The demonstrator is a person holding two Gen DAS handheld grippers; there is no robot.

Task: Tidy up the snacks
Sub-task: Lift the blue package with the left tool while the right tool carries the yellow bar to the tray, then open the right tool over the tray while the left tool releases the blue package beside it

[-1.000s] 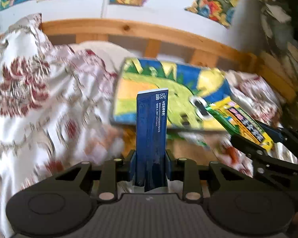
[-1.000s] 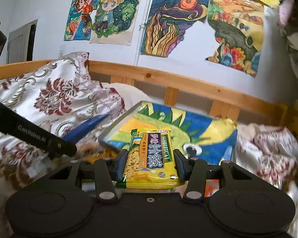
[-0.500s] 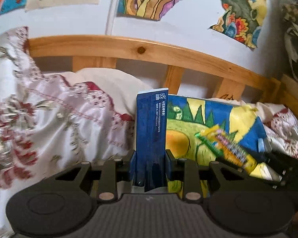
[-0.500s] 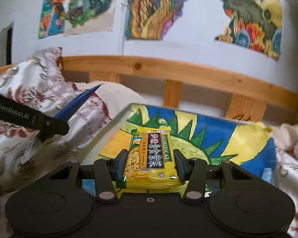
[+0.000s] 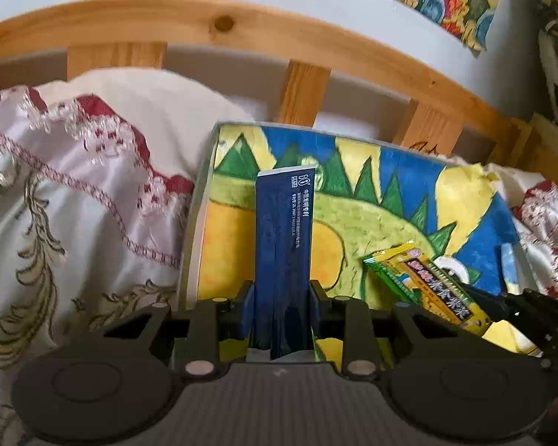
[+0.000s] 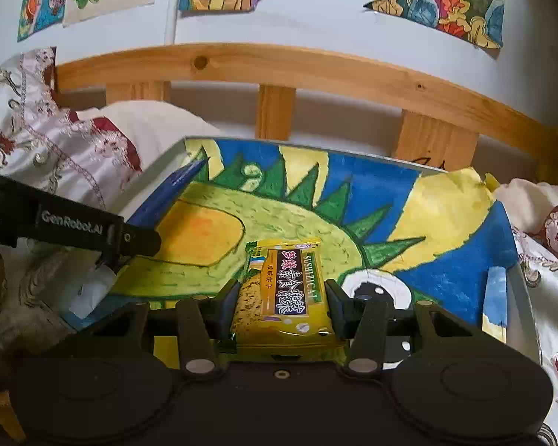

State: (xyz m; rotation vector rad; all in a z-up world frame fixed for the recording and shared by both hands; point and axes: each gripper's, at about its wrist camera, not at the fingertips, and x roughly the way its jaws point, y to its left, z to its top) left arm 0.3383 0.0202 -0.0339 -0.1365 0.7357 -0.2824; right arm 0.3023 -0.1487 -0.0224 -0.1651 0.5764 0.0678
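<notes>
My left gripper [image 5: 282, 290] is shut on a tall dark blue packet [image 5: 283, 238] that stands upright between its pads. It hangs over the left part of a shallow box [image 5: 201, 200] lined with a bright painted sheet. My right gripper [image 6: 282, 290] is shut on a yellow-green biscuit pack [image 6: 286, 278], held over the middle of that same box [image 6: 517, 290]. In the left wrist view the biscuit pack [image 5: 427, 286] and right gripper [image 5: 517, 308] show at lower right. In the right wrist view the left gripper [image 6: 137, 239] and blue packet [image 6: 167, 193] come in from the left.
The box lies on a bed with a floral quilt [image 5: 55, 200] on the left and a cream pillow [image 5: 137, 104] behind. A wooden slatted headboard [image 5: 241, 29] runs along the back. Painted pictures [image 6: 439, 0] hang on the white wall above.
Both grippers have moved forward and down toward the painted box, each still holding its packet. The box now fills much more of both views.
</notes>
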